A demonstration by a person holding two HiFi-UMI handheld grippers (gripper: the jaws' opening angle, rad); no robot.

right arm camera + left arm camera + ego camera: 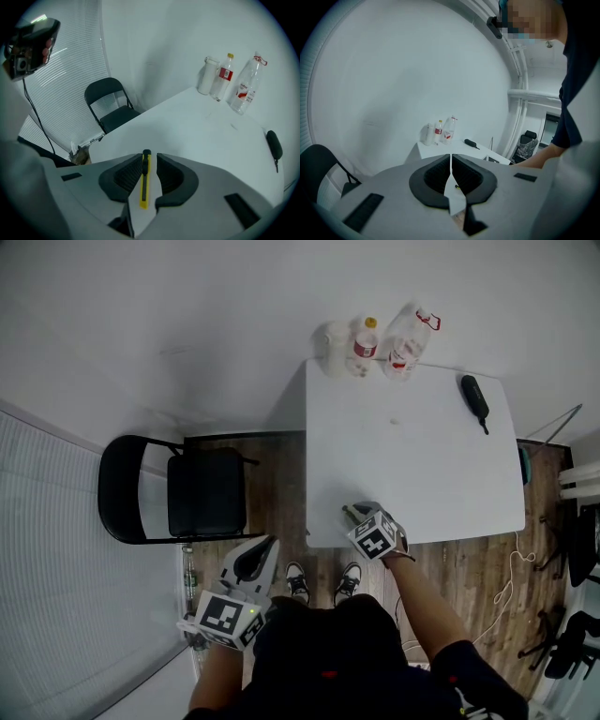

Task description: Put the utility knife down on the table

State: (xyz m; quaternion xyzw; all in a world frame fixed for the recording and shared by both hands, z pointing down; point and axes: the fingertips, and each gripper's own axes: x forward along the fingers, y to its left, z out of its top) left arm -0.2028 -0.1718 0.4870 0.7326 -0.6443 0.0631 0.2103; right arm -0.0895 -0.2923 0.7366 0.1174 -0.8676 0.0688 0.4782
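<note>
While the right claw clasps the utility knife, bottles stand far across the table; left claw clenched.

You've got a black folding chair on the wood floor to your left, a small bottle on the floor just by its near leg, and white blinds beyond. By the wall ahead of you a white cup, a yellow-capped bottle and a larger clear bottle stand close together, with a black oblong thing lying well apart to their right. A white cable trails on the floor at your right.
</note>
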